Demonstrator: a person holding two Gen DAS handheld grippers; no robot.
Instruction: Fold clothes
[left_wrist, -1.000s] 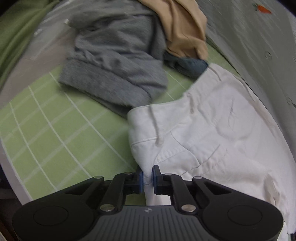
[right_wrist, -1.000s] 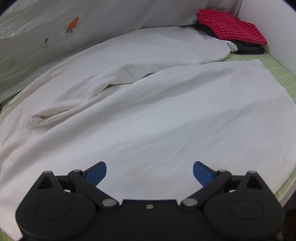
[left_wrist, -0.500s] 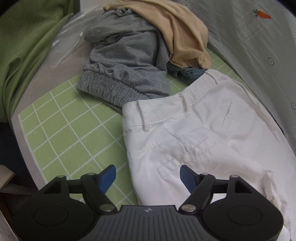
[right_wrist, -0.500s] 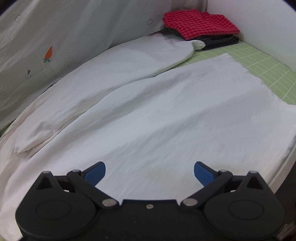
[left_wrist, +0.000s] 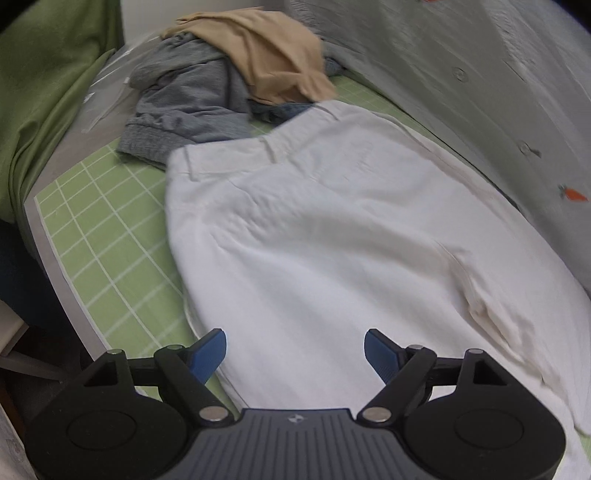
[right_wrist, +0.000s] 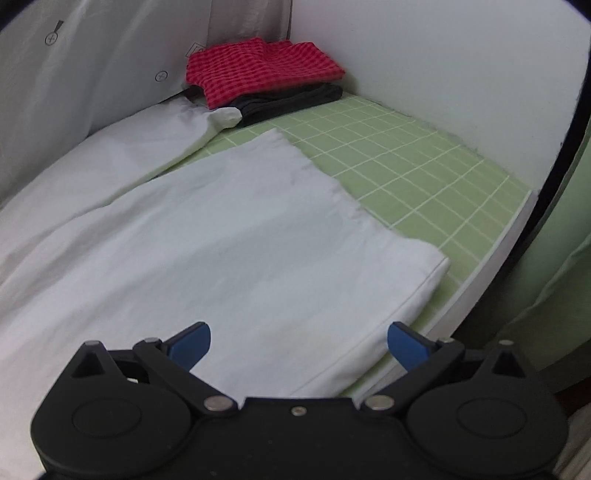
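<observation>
White trousers (left_wrist: 332, 229) lie flat on the green grid mat (left_wrist: 96, 229), waistband toward the far left. My left gripper (left_wrist: 295, 350) is open and empty, just above the trousers' near edge below the waist. In the right wrist view the trouser legs (right_wrist: 207, 236) stretch across the mat (right_wrist: 413, 173), the near leg's hem at the right. My right gripper (right_wrist: 299, 345) is open and empty over the near leg close to its hem.
A pile of grey, tan and denim clothes (left_wrist: 229, 85) sits past the waistband. A folded red checked cloth on a black one (right_wrist: 266, 74) lies in the far right corner. A grey carrot-print sheet (left_wrist: 480, 92) hangs behind. Mat edge (right_wrist: 491, 254) at right.
My left gripper let go of the trousers' waist corner, opened and pulled back to the right. My right gripper swung right along the leg toward the hem, staying open.
</observation>
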